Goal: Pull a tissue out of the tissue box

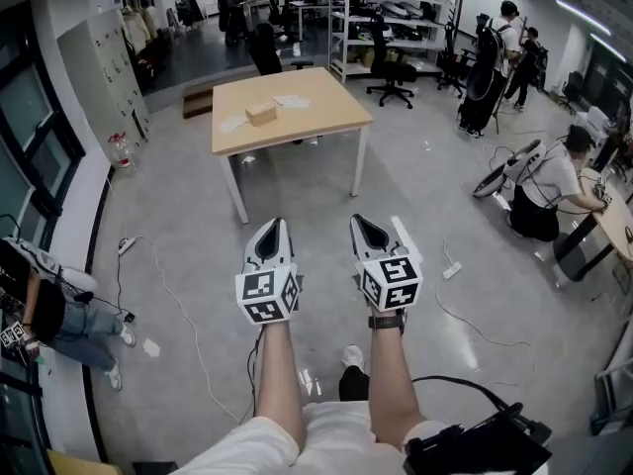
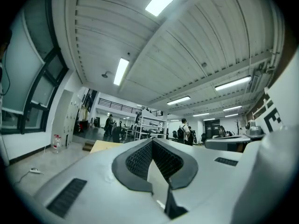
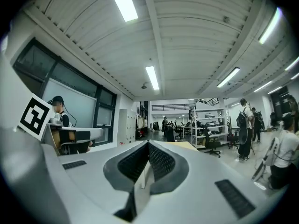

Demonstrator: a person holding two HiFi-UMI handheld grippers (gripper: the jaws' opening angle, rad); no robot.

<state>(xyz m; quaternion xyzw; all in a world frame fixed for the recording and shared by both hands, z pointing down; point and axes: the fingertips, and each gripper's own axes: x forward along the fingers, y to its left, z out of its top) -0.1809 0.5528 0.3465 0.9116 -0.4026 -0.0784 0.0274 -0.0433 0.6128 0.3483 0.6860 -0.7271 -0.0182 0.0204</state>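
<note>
A small tan tissue box [image 1: 261,113] sits on a light wooden table [image 1: 331,115] far ahead in the head view, with flat white sheets [image 1: 292,100] lying near it. My left gripper [image 1: 270,228] and right gripper [image 1: 369,224] are held side by side over the grey floor, well short of the table and pointing at it. Both are shut with nothing between the jaws. In the left gripper view the left gripper [image 2: 152,143] shows its jaws meeting at a point, and the table edge [image 2: 105,146] peeks beyond it. The right gripper [image 3: 148,144] looks the same, with the table [image 3: 180,144] just past its tip.
A person [image 1: 547,181] crouches at a desk on the right, and another [image 1: 54,310] sits by the left wall. Cables and a power strip [image 1: 452,270] lie on the floor. Office chairs [image 1: 391,69], shelving [image 1: 391,8] and standing people [image 1: 492,62] fill the back.
</note>
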